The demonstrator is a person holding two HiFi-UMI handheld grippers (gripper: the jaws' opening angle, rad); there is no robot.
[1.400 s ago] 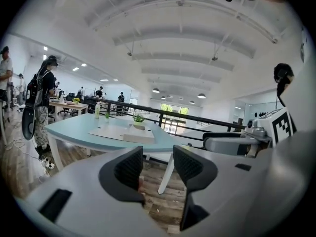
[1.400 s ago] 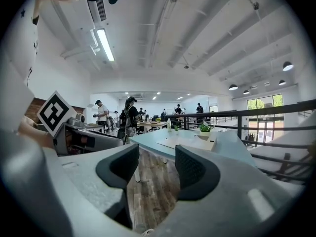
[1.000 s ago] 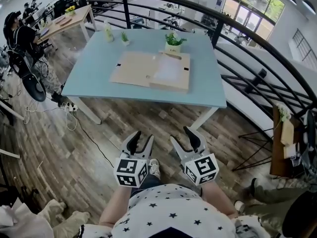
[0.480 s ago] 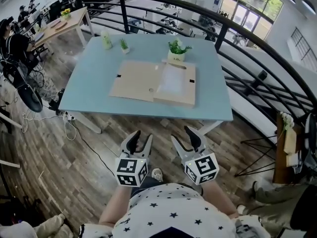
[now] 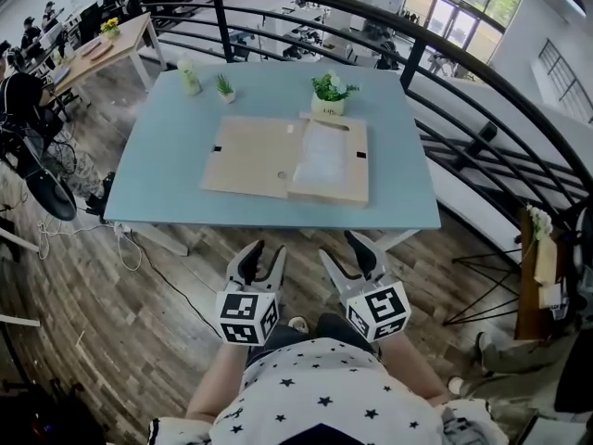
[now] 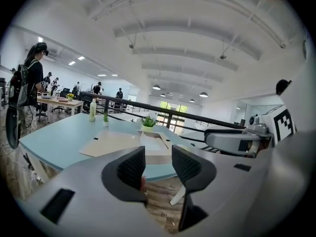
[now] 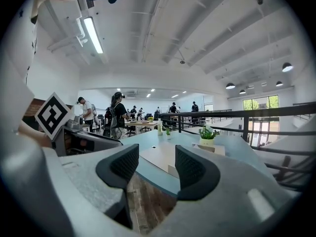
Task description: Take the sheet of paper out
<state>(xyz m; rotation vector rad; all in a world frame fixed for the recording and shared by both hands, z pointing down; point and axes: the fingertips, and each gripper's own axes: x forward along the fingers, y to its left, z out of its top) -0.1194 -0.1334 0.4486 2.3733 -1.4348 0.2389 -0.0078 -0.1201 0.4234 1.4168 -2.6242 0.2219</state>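
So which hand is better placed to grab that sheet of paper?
The right, probably: the white sheet lies in the cardboard folder's right half, ahead of the open, empty right gripper. The left gripper, jaws empty and closing, faces its bare half. Both are short of the table.

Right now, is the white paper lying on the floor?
No, the white paper lies inside the open cardboard folder on the blue table.

Head view looks steeply down; both gripper views face the shared table (image 5: pixel 167 156).
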